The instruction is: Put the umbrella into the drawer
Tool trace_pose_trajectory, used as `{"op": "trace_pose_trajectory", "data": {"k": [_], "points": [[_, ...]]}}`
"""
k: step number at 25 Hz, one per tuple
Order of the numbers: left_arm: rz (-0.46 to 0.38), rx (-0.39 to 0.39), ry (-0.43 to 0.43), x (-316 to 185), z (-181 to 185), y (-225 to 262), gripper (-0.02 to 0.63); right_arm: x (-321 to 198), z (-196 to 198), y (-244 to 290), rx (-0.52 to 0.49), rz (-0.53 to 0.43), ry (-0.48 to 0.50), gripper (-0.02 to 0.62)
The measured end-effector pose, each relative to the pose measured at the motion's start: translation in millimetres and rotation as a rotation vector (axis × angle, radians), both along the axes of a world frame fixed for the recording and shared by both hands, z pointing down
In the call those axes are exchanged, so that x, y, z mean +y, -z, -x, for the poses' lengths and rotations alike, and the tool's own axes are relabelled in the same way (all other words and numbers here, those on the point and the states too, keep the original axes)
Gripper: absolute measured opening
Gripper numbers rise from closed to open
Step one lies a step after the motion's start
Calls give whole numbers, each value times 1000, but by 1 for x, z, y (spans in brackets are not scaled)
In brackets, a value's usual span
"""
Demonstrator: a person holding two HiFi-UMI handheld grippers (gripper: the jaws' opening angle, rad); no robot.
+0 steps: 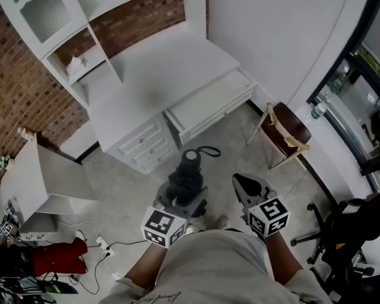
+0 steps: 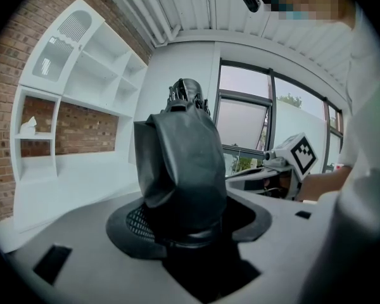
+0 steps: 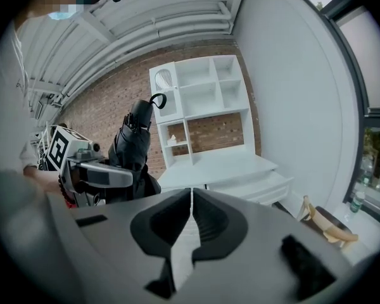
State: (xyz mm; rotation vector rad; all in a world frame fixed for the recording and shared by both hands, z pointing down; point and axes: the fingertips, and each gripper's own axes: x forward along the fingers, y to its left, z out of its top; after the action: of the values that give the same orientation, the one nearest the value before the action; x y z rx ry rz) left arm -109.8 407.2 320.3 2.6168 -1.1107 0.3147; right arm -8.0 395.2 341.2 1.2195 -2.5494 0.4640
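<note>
A folded black umbrella (image 1: 187, 176) with a looped wrist strap stands up out of my left gripper (image 1: 182, 200), which is shut on its lower part. In the left gripper view the umbrella (image 2: 180, 166) fills the space between the jaws of the left gripper (image 2: 185, 228). My right gripper (image 1: 241, 182) hangs beside it, to the right, shut with nothing held. In the right gripper view its pads meet at the right gripper (image 3: 191, 198) centre line, and the umbrella (image 3: 135, 143) shows at the left. The white desk's drawer (image 1: 210, 104) is pulled open ahead of both grippers.
The white desk (image 1: 171, 68) with a shelf unit stands against a brick wall. A wooden chair (image 1: 285, 132) with a dark seat is at the right. A small white table (image 1: 44, 176), a red bag (image 1: 58, 256) and cables lie at the left.
</note>
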Motion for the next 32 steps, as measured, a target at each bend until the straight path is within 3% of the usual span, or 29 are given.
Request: {"op": "trace_pose_trajectory", "data": {"k": [15,25,32], "points": [[-33,-16,-36,-9,34,-1,276,-8,45,0,-12,-29,-13,31],[-18,4,-27,-8,41,-6,276,-5,49,0,-7,-41,-23,31],[-17,0,-24,-21,40,-10,276,-15,57,-2,-30,-24,37,31]]}}
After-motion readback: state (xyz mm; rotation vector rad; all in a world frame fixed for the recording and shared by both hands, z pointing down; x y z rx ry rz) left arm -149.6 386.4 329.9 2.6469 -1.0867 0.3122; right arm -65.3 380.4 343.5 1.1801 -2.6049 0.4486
